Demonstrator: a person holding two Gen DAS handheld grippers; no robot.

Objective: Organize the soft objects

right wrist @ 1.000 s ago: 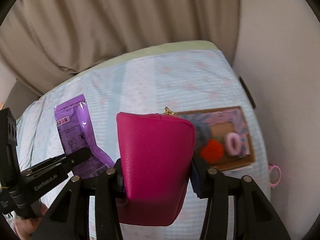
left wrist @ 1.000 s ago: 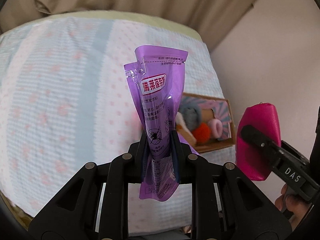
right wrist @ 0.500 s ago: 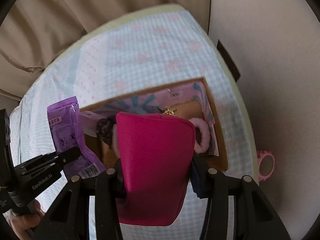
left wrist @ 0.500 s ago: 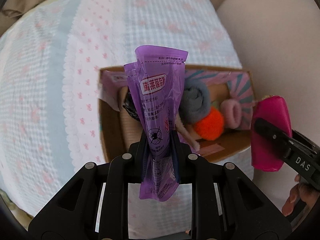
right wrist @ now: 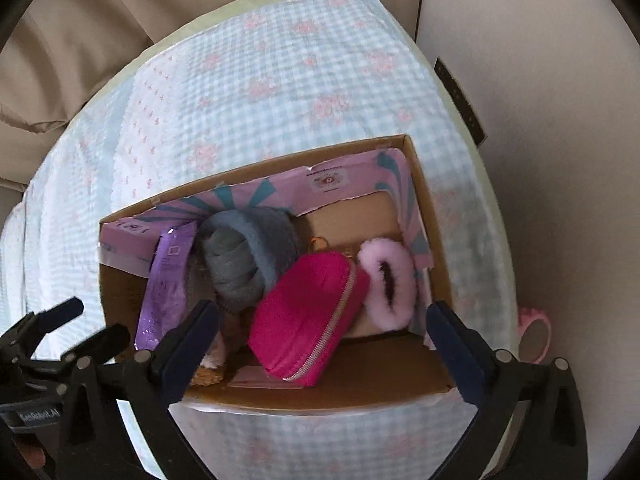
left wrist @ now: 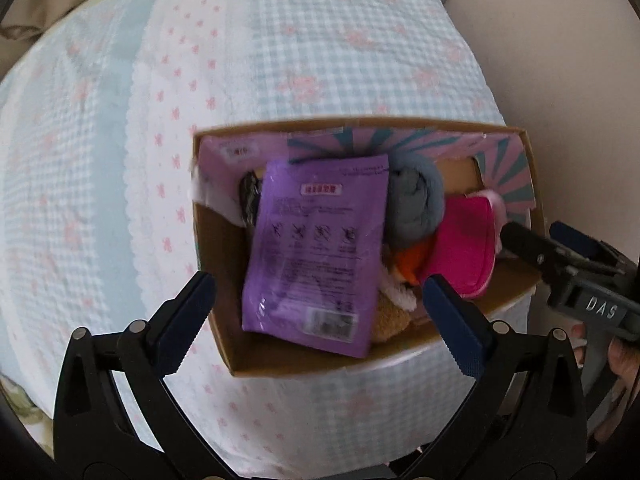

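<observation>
Right now your left gripper (left wrist: pixel 318 304) has its jaws spread wide with nothing between them, hovering just over the near edge of the cardboard box (left wrist: pixel 224 280). Your right gripper (right wrist: pixel 322 328) is spread the same way, empty, over the box's near wall.

Below your left fingers, the purple packet (left wrist: pixel 316 248) lies inside the box on the left side, tilted, its lower end toward the near wall and its top against the printed inner flap. From your right wrist view you see it edge-on along the left side (right wrist: pixel 162 280).

Under your right gripper the magenta zip pouch (right wrist: pixel 308 320) sits in the box, tipped on its side with the zipper facing right. It touches the grey knit roll (right wrist: pixel 244 258) on its left and the fluffy pink scrunchie (right wrist: pixel 390 284) on its right. An orange pom-pom (left wrist: pixel 410 260) peeks out between the packet and the pouch, and a tan plush piece (left wrist: pixel 390 318) lies by the near wall.

The box rests on the blue-and-pink checked bedspread (right wrist: pixel 280 80). A pink ring-shaped thing (right wrist: pixel 536 334) lies off the bed's right edge.
</observation>
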